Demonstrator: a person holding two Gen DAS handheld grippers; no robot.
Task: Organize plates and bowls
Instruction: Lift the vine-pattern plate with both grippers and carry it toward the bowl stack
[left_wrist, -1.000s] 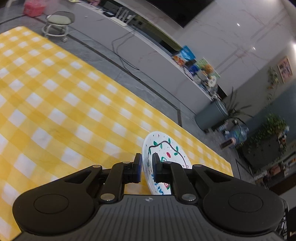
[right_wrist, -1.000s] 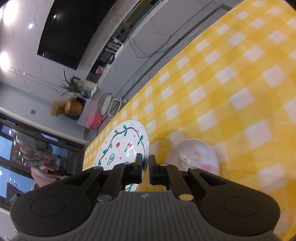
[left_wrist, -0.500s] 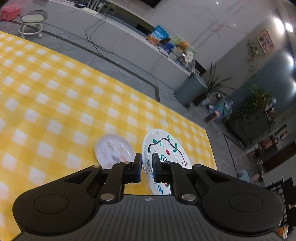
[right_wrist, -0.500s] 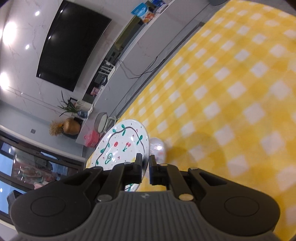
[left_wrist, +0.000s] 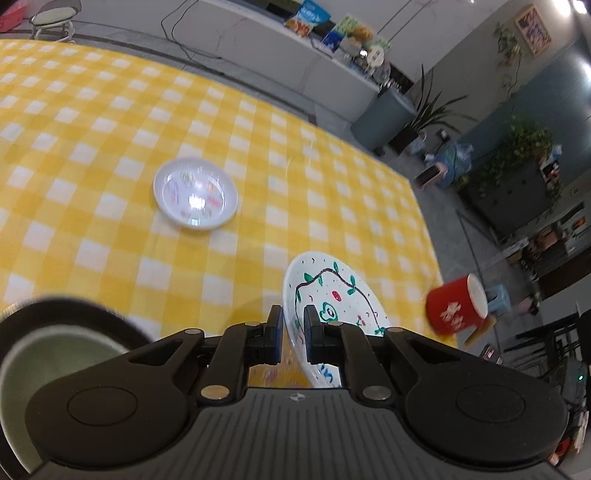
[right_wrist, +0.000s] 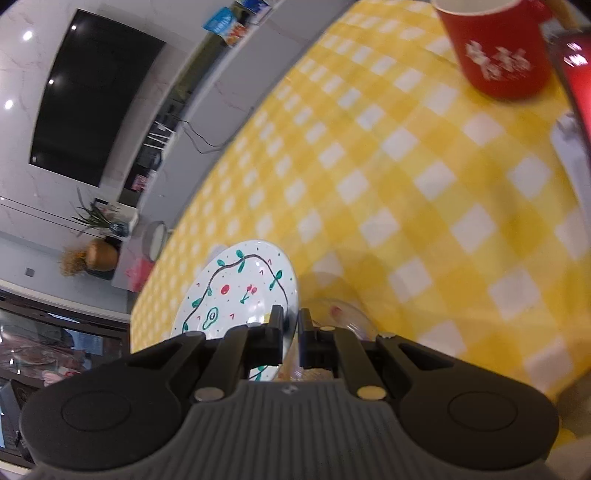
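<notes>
Left gripper (left_wrist: 293, 326) clamped on the rim of a painted plate (left_wrist: 334, 301), held tilted above the cloth (left_wrist: 110, 122). Right gripper (right_wrist: 290, 328) pinching a second painted plate (right_wrist: 240, 288), likewise on edge. Yellow-and-white check cloth across the whole table. Small white dish (left_wrist: 195, 192) flat on it, well apart from the left plate. Red cup (left_wrist: 456, 308) near the table's corner. Dark-rimmed bowl (left_wrist: 55, 347) at lower left, blurred. Possibly a clear dish (right_wrist: 336, 317) under the right gripper, too blurred to tell. Grey counter (left_wrist: 295, 59), plants (left_wrist: 524, 147) and a dark wall screen (right_wrist: 88, 96) beyond.
</notes>
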